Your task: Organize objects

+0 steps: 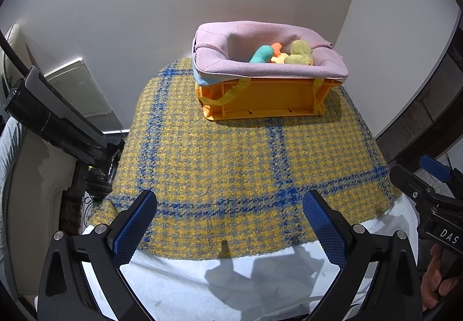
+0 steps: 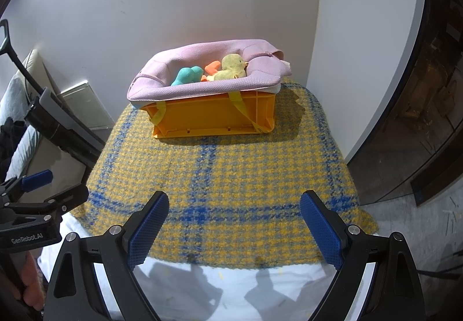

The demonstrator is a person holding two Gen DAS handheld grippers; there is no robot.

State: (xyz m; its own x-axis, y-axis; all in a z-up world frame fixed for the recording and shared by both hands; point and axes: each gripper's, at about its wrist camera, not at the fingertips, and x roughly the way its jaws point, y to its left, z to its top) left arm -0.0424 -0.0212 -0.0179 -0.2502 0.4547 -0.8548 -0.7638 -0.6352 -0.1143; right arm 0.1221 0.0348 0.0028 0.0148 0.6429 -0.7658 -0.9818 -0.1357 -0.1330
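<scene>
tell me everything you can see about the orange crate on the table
The orange crate is a ribbed rectangular plastic bin, upright at the far end of the plaid cloth, near the wall. A pink fabric liner drapes over its rim, and yellow straps hang down its front. Soft toys lie inside. Neither gripper touches it.

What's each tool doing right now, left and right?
Left tool: open, holding nothing, above the cloth.
Right tool: open, holding nothing.

We see an orange crate (image 2: 214,115) lined with pink cloth (image 2: 202,83), holding a teal toy (image 2: 186,75) and a yellow-green duck (image 2: 231,67). The blanket (image 2: 231,176) shows yellow-grey houndstooth crossed by blue stripes. Our fingers (image 2: 147,231) wear blue pads.
</scene>
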